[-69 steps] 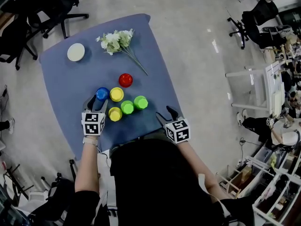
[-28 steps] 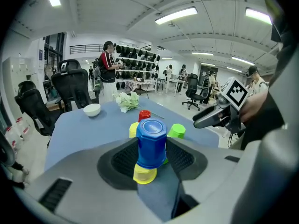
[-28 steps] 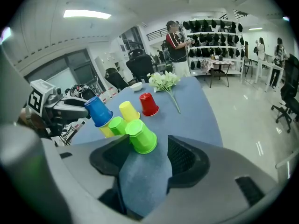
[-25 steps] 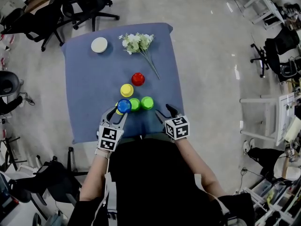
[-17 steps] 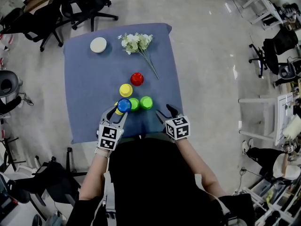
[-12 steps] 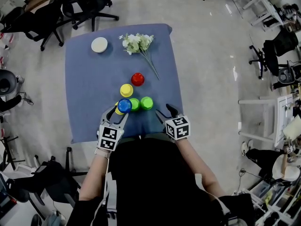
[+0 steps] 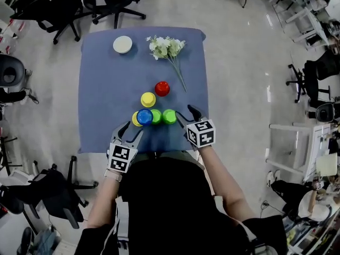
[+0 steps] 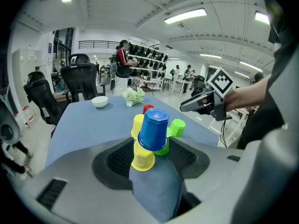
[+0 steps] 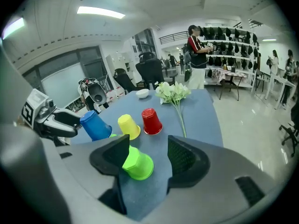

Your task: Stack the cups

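Observation:
An upturned blue cup (image 7: 144, 116) (image 8: 153, 128) rests on top of a yellow cup (image 8: 143, 156) and a green cup (image 8: 164, 147). My left gripper (image 7: 132, 131) (image 8: 152, 149) has just been opening its jaws; they stand wide just short of the stack, touching no cup. A second green cup (image 7: 169, 116) (image 9: 137, 163) sits between the open jaws of my right gripper (image 7: 185, 114) (image 9: 147, 159), close to the left pad. Another yellow cup (image 7: 148, 99) (image 9: 128, 126) and a red cup (image 7: 162, 87) (image 9: 151, 121) stand farther back.
All of it sits on a blue cloth-covered table (image 7: 101, 84). White flowers (image 7: 167, 47) (image 9: 172, 91) and a small white bowl (image 7: 122, 44) (image 9: 142, 93) lie at the far end. Office chairs (image 7: 58, 7) stand on the floor around.
The left gripper has let go of the blue cup and drawn back toward me; the cup stays on the yellow and green cups. The right gripper has moved forward around the right green cup.

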The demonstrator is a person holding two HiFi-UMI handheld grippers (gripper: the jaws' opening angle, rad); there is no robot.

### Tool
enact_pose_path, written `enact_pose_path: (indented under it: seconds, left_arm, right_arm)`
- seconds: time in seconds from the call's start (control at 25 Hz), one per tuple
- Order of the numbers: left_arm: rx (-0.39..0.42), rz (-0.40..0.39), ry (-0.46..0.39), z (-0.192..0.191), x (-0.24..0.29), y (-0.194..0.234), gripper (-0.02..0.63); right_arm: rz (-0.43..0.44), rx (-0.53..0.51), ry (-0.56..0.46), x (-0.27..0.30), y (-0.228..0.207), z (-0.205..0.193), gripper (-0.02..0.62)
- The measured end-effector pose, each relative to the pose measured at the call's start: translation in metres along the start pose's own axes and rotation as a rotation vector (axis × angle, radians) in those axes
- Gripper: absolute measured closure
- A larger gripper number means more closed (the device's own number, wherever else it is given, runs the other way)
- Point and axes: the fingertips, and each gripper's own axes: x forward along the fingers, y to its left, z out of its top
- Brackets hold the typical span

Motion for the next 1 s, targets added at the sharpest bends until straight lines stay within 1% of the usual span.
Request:
enact_pose_path:
  seconds: [0.24, 0.48, 0.64, 0.88, 1.0]
  left_arm:
    - [-0.063, 0.08, 0.01, -0.015, -0.018, 0.013, 0.377]
    - [-0.156, 0.179, 0.036, -0.035, -0.038, 0.021, 0.377]
    - [-0.211, 0.234, 0.051, -0.045, -0.048, 0.025, 0.377]
    - [-0.273, 0.296, 0.068, -0.061, -0.06, 0.028, 0.377]
    - [-0.293, 0.322, 0.061, -0.062, -0.062, 0.028, 0.377]
  right_arm:
    - [0.049, -0.068, 0.024, 0.037, -0.001, 0.021, 0.327]
    - [0.102, -0.164, 0.062, 0.077, 0.0, 0.037, 0.327]
    - [0.126, -0.196, 0.082, 0.102, -0.002, 0.046, 0.327]
    - [0.147, -0.27, 0.114, 0.13, 0.005, 0.052, 0.327]
    - [0.15, -0.283, 0.132, 0.138, 0.004, 0.048, 0.327]
